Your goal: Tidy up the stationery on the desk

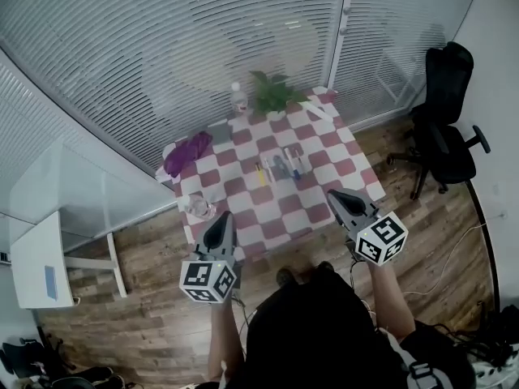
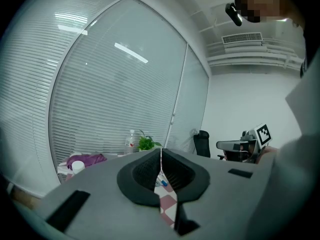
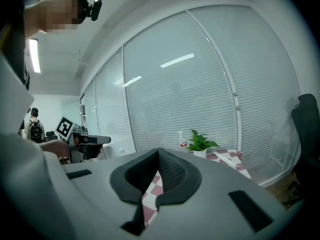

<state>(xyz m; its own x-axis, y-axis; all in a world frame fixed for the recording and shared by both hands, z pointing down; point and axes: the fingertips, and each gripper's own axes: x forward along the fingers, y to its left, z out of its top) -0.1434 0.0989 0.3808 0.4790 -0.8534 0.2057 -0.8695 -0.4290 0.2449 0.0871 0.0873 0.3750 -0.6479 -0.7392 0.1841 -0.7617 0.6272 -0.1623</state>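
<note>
Several pens and markers (image 1: 280, 168) lie in a loose row near the middle of the desk, which wears a red-and-white checked cloth (image 1: 324, 148). My left gripper (image 1: 223, 220) is held above the desk's near left edge, shut and empty. My right gripper (image 1: 339, 196) hovers over the near right edge, also shut with nothing in it. Both point toward the far window. In the left gripper view the jaws (image 2: 161, 151) meet at the tip, and a bit of checked cloth (image 2: 167, 201) shows through the gap. The right gripper view shows its jaws (image 3: 158, 151) closed too.
A potted plant (image 1: 273, 94) and a water bottle (image 1: 238, 97) stand at the desk's far edge. A purple cloth (image 1: 187, 151) lies at the left, a crumpled clear wrapper (image 1: 198, 207) near the left front. A black office chair (image 1: 444, 120) stands to the right, a white side table (image 1: 36, 262) to the left.
</note>
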